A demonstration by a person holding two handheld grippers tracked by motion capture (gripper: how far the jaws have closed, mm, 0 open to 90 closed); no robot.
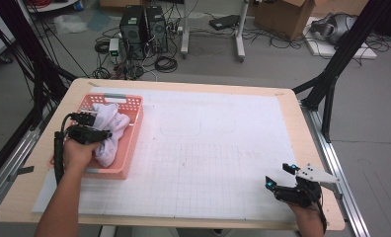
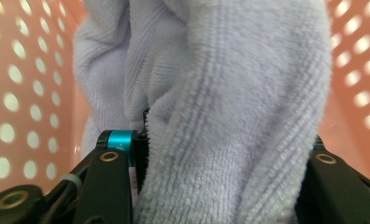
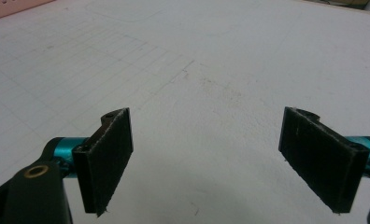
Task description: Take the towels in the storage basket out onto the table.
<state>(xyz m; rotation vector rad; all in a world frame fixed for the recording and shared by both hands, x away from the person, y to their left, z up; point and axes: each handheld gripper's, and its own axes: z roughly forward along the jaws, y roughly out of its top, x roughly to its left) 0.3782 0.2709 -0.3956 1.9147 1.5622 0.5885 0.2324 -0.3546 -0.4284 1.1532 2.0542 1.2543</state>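
Over at the left, the left gripper [image 1: 96, 126] clamps the white towel [image 1: 109, 132] inside the pink basket [image 1: 132, 129]; lift straight up, clearing the rim. Right gripper [image 1: 280, 176] waits, jaws apart.

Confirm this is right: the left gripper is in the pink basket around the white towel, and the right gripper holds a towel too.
Not quite. The right gripper holds nothing: the right gripper view shows open jaws over the bare mat. The rest stands: left gripper, basket, towel.

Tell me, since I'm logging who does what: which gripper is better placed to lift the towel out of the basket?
Left. The left gripper is in the pink basket with the white towel between its jaws; the right gripper sits open far across the table.
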